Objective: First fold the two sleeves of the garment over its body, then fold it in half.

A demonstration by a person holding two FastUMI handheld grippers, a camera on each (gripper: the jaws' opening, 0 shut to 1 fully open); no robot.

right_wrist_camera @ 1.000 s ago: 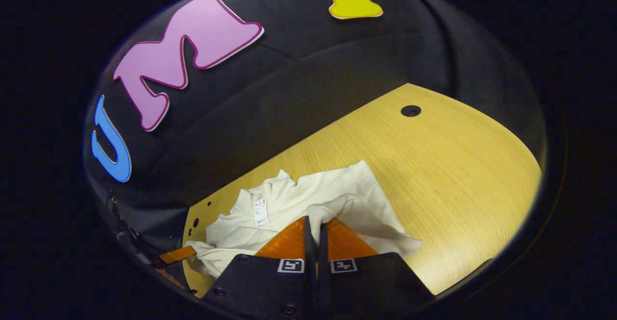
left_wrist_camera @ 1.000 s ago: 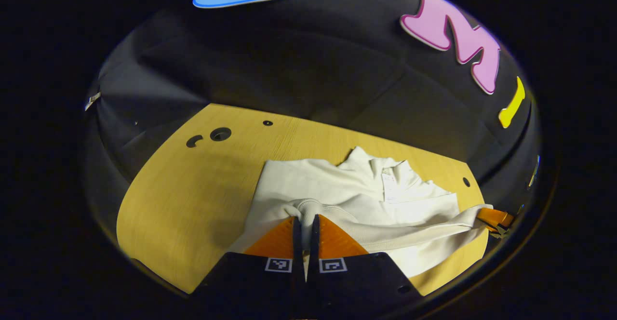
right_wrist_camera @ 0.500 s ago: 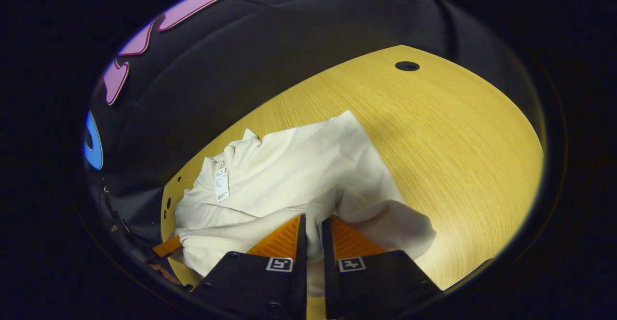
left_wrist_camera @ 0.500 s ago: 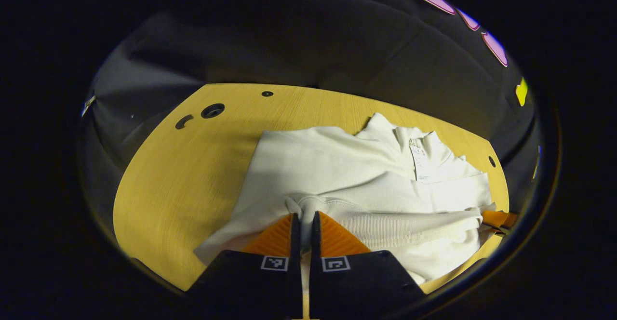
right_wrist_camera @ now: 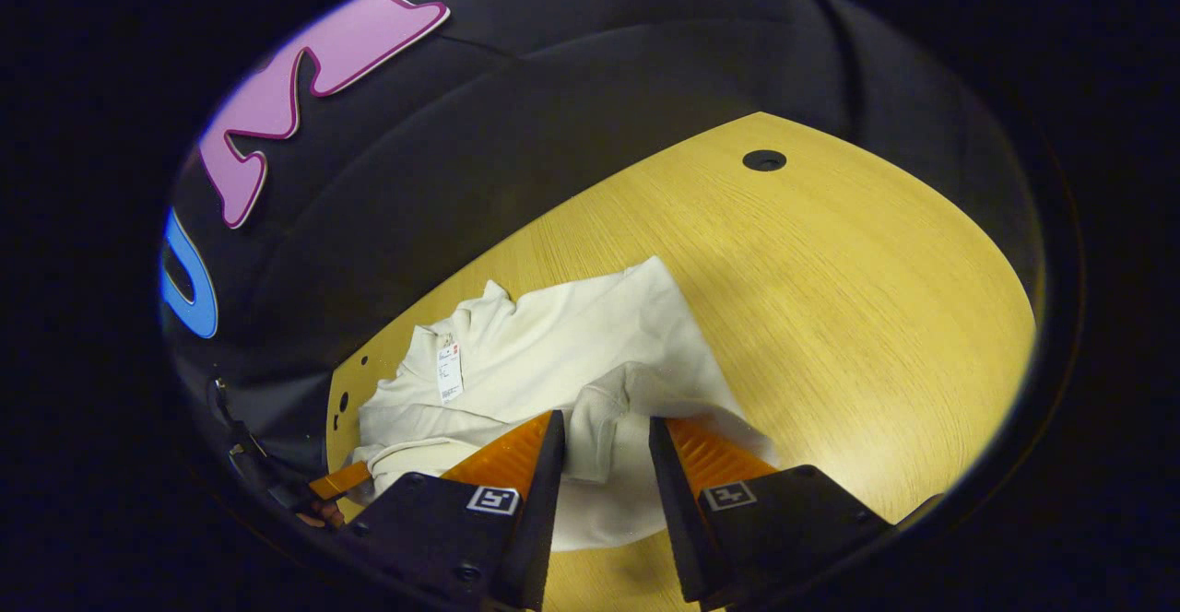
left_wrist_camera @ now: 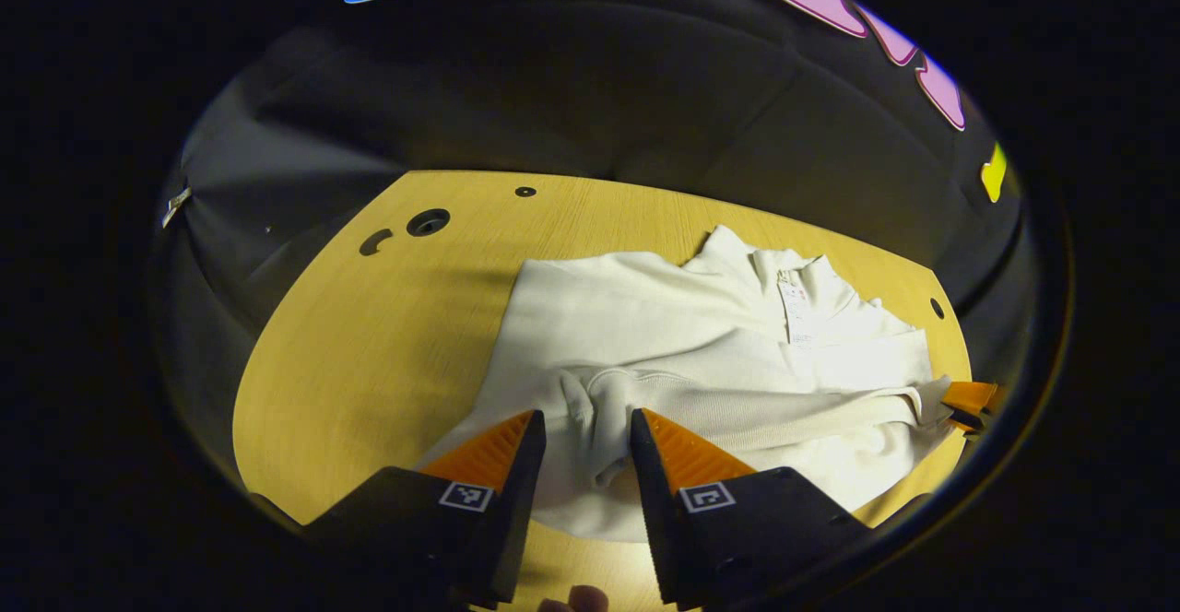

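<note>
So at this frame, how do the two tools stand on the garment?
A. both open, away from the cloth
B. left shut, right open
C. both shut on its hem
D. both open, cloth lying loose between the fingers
D: the left tool and right tool both stand open, with the white garment lying loose between their fingers.

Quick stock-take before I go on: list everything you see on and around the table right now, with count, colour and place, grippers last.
garment: one, cream-white, lying on the table, hem edge bunched between the grippers
paper tag: one, white, at the garment's collar
table: one, yellow wood grain, with dark round holes near its far edge
left gripper: one, open, fingers either side of the bunched hem
right gripper: one, open, over the garment's other near corner
</note>
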